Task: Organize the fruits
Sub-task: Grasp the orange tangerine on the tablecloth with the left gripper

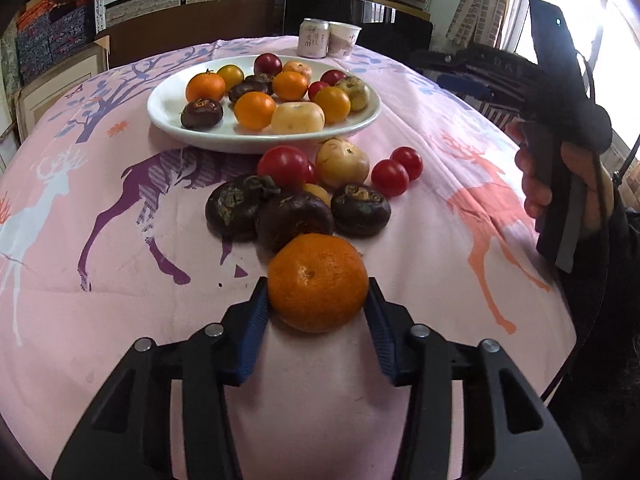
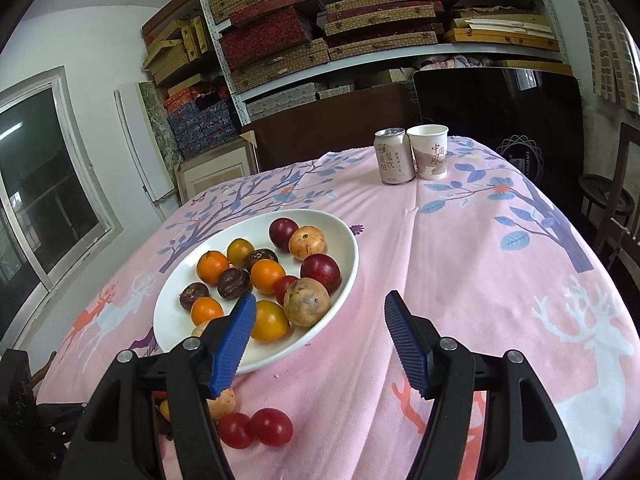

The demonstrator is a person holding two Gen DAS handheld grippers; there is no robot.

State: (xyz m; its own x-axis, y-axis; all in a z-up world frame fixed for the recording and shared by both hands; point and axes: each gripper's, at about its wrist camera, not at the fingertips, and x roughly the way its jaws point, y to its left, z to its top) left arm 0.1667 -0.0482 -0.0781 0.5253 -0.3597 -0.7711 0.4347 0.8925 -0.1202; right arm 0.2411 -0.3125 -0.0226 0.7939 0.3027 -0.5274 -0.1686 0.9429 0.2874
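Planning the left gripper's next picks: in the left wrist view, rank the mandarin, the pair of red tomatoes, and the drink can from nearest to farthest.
1. Mandarin, between the left gripper pads.
2. Red tomatoes, mid-table, right.
3. Drink can, far edge, beyond the plate.

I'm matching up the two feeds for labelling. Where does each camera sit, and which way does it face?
Left wrist: on the left gripper, looking down its fingers at the mandarin they clamp; a hand shows far right.
Right wrist: on the right gripper, open, facing across the table toward the shelves.
Shared: white plate, can, paper cup.
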